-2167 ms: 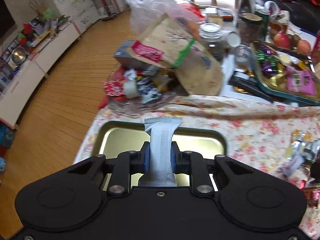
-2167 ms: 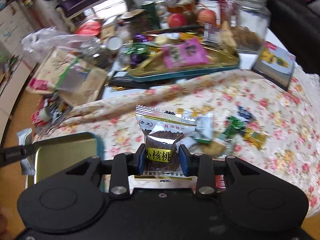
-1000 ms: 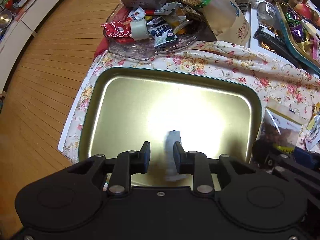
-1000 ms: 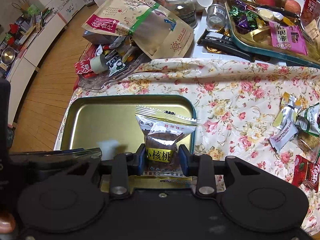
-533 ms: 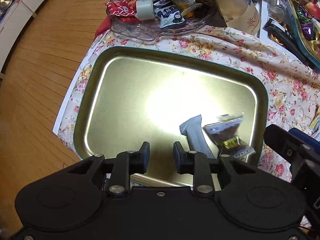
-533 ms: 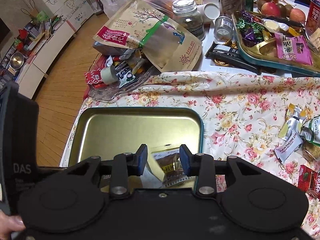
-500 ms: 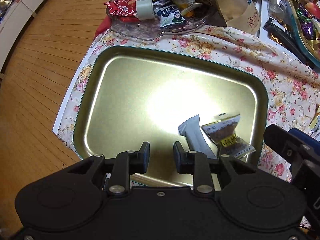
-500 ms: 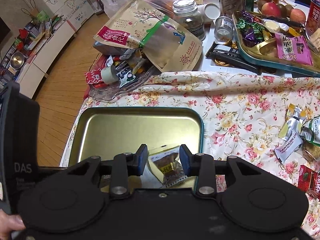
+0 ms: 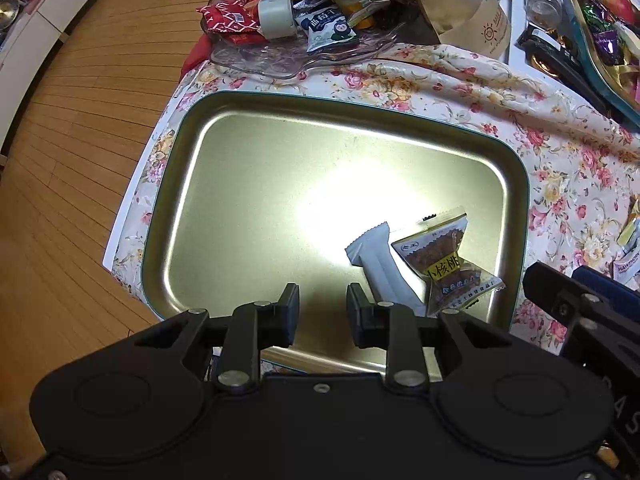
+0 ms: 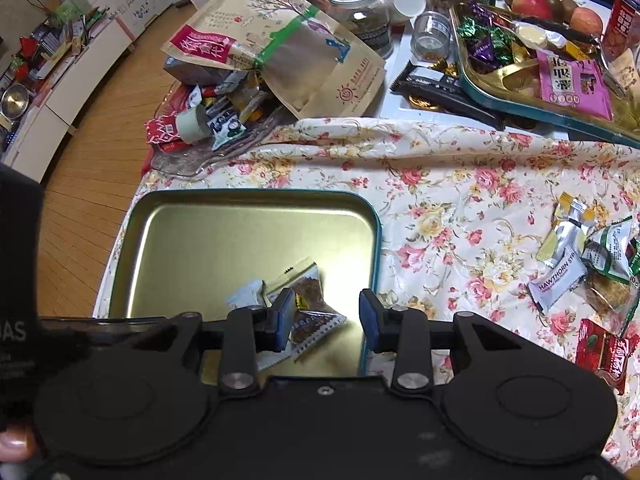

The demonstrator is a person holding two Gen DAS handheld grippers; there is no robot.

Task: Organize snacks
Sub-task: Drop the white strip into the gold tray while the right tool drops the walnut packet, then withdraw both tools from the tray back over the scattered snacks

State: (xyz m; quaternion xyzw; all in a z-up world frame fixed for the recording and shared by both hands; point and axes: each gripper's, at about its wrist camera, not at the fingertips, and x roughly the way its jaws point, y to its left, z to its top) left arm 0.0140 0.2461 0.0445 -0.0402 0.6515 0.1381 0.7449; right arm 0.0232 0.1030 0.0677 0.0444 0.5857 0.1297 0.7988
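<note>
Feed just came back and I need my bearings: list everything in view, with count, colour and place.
gold tray: one, gold with teal rim, on the cloth near the table edge
white snack bar: one, white, lying in the tray
walnut snack packet: one, clear with a yellow label, in the tray beside the bar
floral cloth: one, cream with pink roses, over the table
loose snacks: several, mixed colours, on the cloth at the right
glass dish: one, clear, heaped with wrappers behind the tray
second tray: one, teal-rimmed, filled, far right
left gripper: open, empty
right gripper: open, empty
</note>
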